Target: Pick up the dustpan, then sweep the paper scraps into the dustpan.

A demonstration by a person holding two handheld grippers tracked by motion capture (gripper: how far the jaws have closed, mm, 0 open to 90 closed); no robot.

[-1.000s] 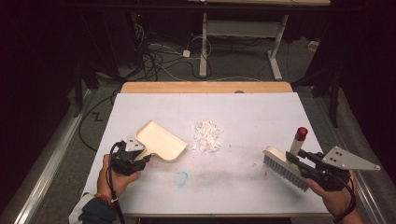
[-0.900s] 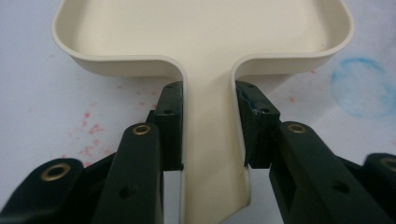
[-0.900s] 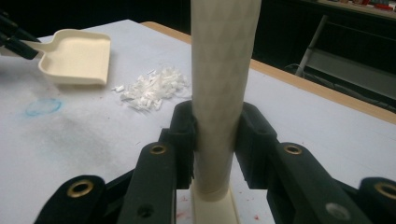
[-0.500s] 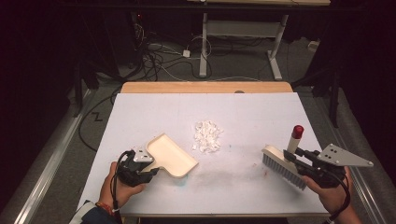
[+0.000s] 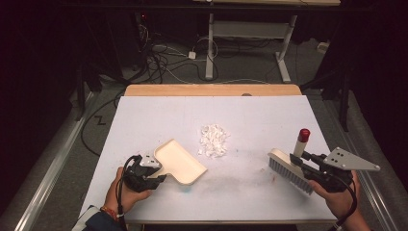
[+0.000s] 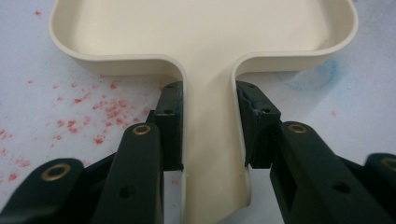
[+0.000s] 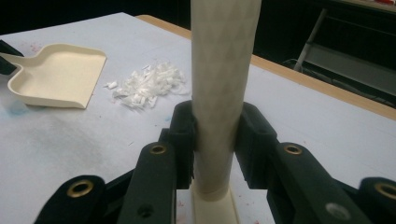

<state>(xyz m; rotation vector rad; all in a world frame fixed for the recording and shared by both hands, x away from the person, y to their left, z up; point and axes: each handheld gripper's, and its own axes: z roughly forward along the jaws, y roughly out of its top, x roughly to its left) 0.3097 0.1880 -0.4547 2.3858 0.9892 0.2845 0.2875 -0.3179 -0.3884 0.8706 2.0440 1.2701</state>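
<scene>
A cream dustpan (image 5: 180, 162) lies flat on the white table (image 5: 159, 120) at front left, its mouth toward a small pile of white scraps (image 5: 214, 139). My left gripper (image 5: 155, 174) is shut on the dustpan's handle (image 6: 208, 140), with its pads on both sides of it. At front right my right gripper (image 5: 300, 161) is shut on the pale handle (image 7: 224, 70) of a brush (image 5: 287, 168). The handle stands upright with a red tip (image 5: 304, 134), and the bristles rest on the table. From the right gripper view the dustpan (image 7: 60, 74) and scraps (image 7: 149, 86) lie ahead to the left.
A wooden strip (image 5: 211, 90) borders the table's far edge. Beyond it are cables on the floor (image 5: 163, 57) and white desk legs (image 5: 210, 48). Faint red specks (image 6: 93, 112) and a blue smudge (image 6: 327, 77) mark the table surface near the dustpan.
The left gripper has drawn the dustpan toward the near edge and slightly right, turning its mouth more toward the scraps. The brush and right gripper have barely shifted.
</scene>
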